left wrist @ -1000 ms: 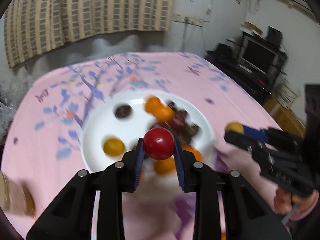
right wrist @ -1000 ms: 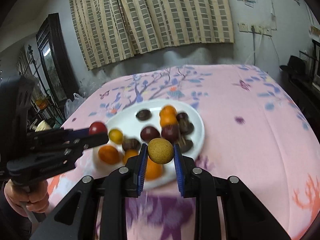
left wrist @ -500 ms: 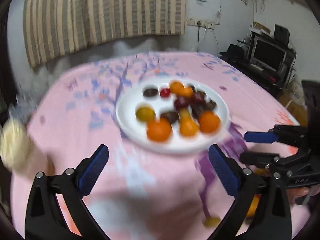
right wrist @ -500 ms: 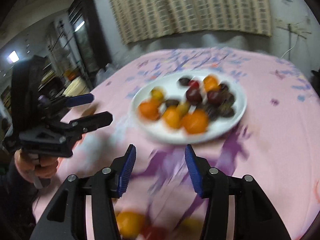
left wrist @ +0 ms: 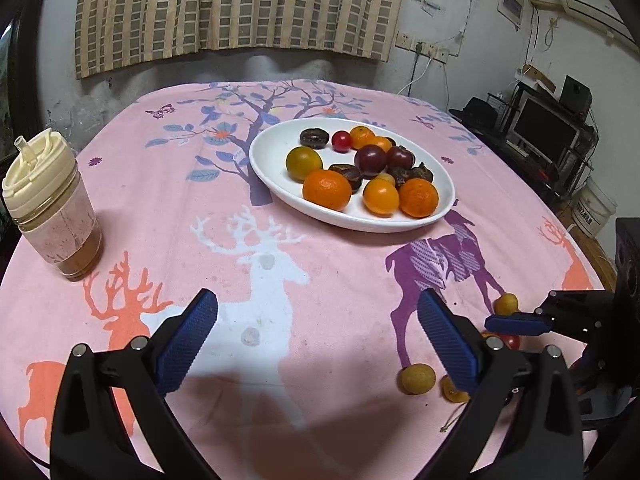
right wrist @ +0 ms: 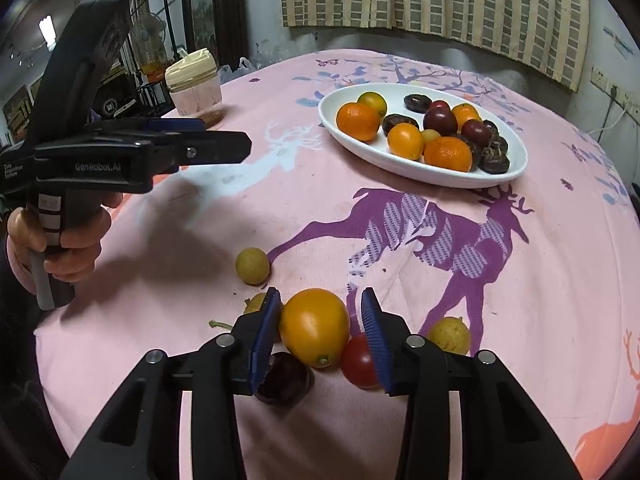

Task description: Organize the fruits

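A white oval plate (left wrist: 272, 156) (right wrist: 516, 168) on the pink cloth holds several oranges, dark plums, chestnuts and a red cherry tomato (left wrist: 342, 141). Loose fruit lies near the table's front edge: an orange (right wrist: 314, 326), a red tomato (right wrist: 358, 356), a dark plum (right wrist: 284, 378), a round longan (right wrist: 252, 266) (left wrist: 416, 378) and a yellow fruit (right wrist: 448, 334). My right gripper (right wrist: 320, 334) is open, its pads on either side of the loose orange. My left gripper (left wrist: 316, 336) is open wide and empty above bare cloth.
A lidded jar of brown drink (left wrist: 52, 208) (right wrist: 196, 88) stands at the table's left. The left gripper's body and the hand holding it (right wrist: 68, 184) fill the left of the right wrist view. A TV stand (left wrist: 548, 136) and shelves lie beyond the table.
Both grippers let go of their fruit over the plate, opened and pulled back to the near edge. The right one now straddles a loose orange.
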